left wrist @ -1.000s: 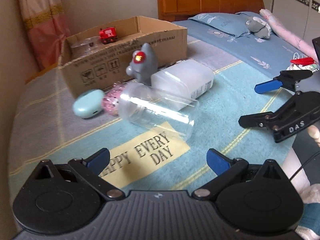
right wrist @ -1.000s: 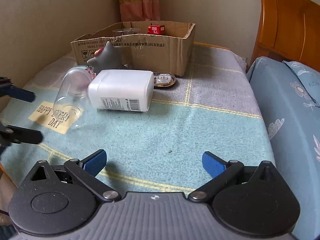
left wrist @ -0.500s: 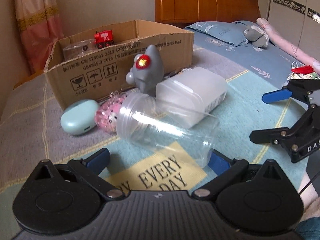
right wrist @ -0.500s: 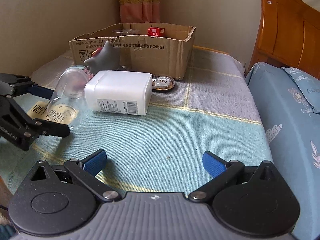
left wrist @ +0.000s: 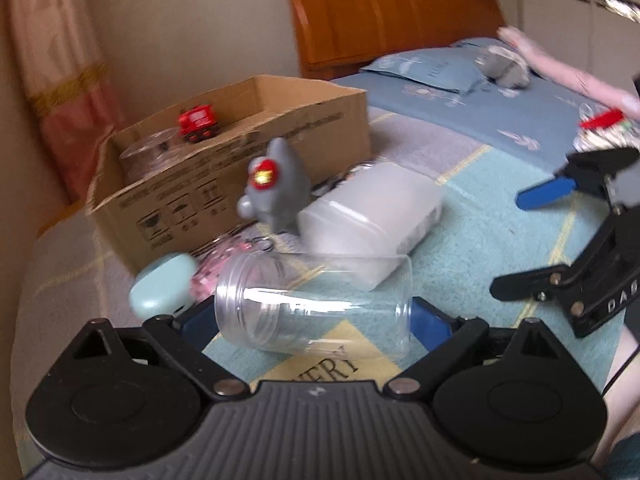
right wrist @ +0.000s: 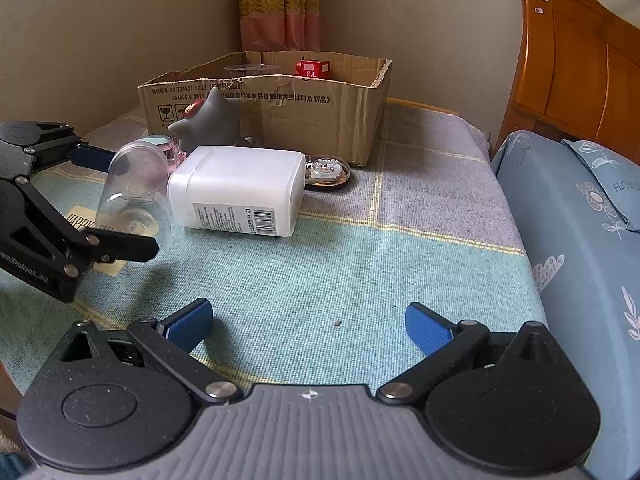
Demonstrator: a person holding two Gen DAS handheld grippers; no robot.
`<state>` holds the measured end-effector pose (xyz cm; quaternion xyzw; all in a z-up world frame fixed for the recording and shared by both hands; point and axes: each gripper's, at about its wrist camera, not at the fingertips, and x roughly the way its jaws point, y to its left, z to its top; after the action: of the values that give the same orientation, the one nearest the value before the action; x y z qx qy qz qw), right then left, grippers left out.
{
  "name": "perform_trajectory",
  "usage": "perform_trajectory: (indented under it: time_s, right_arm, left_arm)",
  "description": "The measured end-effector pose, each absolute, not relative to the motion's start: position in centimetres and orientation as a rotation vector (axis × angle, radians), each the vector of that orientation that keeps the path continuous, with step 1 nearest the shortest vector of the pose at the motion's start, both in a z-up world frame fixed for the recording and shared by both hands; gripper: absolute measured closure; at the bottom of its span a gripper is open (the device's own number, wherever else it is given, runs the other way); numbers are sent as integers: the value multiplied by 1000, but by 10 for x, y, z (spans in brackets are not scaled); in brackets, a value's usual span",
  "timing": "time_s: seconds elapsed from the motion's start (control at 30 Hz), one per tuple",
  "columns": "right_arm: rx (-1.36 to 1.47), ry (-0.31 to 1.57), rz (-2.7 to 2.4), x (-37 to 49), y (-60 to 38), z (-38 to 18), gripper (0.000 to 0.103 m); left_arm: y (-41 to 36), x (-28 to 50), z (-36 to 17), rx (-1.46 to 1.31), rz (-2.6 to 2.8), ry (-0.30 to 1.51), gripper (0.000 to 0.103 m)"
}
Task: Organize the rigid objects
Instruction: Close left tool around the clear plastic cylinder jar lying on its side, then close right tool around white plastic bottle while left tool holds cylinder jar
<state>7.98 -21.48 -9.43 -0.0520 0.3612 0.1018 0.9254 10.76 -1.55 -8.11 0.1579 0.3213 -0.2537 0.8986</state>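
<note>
A clear plastic jar (left wrist: 316, 304) lies on its side on the bed cover, mouth to the left. My left gripper (left wrist: 316, 316) is open and its two fingers stand on either side of the jar, which also shows in the right wrist view (right wrist: 136, 192). Behind it lie a white plastic container (left wrist: 372, 216), a grey toy figure (left wrist: 276, 188), a mint case (left wrist: 164, 284) and a pink object (left wrist: 208, 276). The cardboard box (left wrist: 248, 168) holds a red toy (left wrist: 198, 120) and a clear jar (left wrist: 152, 156). My right gripper (right wrist: 308, 320) is open and empty over bare cover.
A round compact (right wrist: 326, 170) lies by the box's front. A wooden headboard (right wrist: 576, 68) and blue pillows (right wrist: 580, 184) are on the right. A wall and curtain (right wrist: 280, 4) stand behind the box. A yellow text patch (left wrist: 332, 364) lies under the jar.
My left gripper has moved forward, so the clear jar now lies between its open fingers. The right gripper has barely moved.
</note>
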Motion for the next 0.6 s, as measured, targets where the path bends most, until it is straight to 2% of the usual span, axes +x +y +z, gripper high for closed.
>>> perform_trajectory:
  time_s: [0.23, 0.6]
  right_arm:
    - [-115, 758, 225, 85, -209, -93, 0]
    - [-159, 778, 310, 115, -171, -92, 0]
  left_arm:
    - [1, 107, -76, 236, -352, 758, 7]
    - [30, 99, -76, 155, -232, 770, 8]
